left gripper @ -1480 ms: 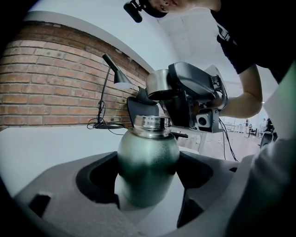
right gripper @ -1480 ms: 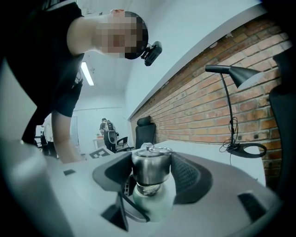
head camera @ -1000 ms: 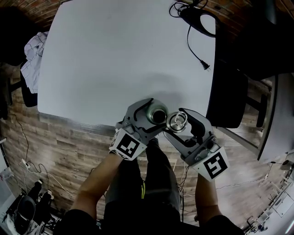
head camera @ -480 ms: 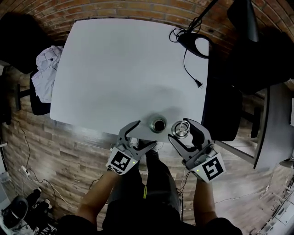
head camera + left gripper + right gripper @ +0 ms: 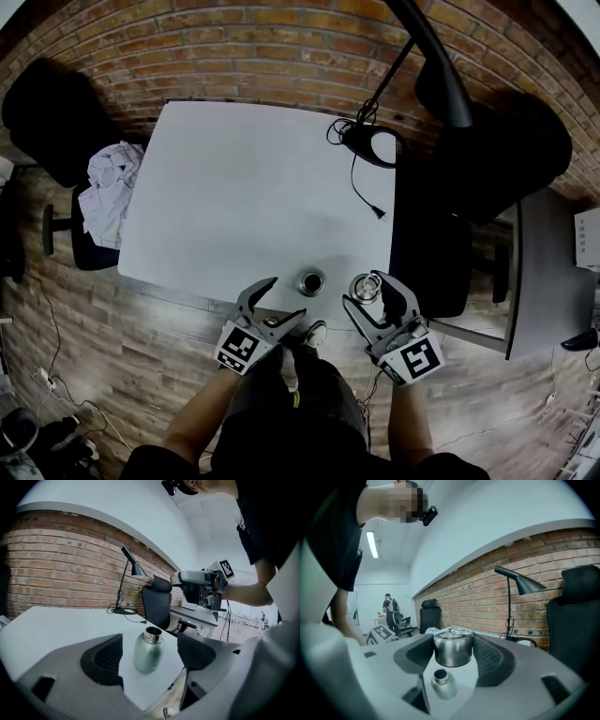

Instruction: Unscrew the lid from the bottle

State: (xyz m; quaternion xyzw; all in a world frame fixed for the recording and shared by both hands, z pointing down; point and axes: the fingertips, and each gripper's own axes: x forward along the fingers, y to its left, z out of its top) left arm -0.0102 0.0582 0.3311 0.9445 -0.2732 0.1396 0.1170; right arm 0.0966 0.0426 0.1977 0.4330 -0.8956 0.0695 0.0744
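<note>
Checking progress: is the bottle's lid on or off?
Off. The bottle stands with its mouth open and bare, while the right gripper holds the lid between its jaws, away from it.

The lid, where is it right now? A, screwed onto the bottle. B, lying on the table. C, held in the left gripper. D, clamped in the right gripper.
D: the lid sits pressed between the pads of the right gripper, and the bottle stands open-mouthed on the table.
</note>
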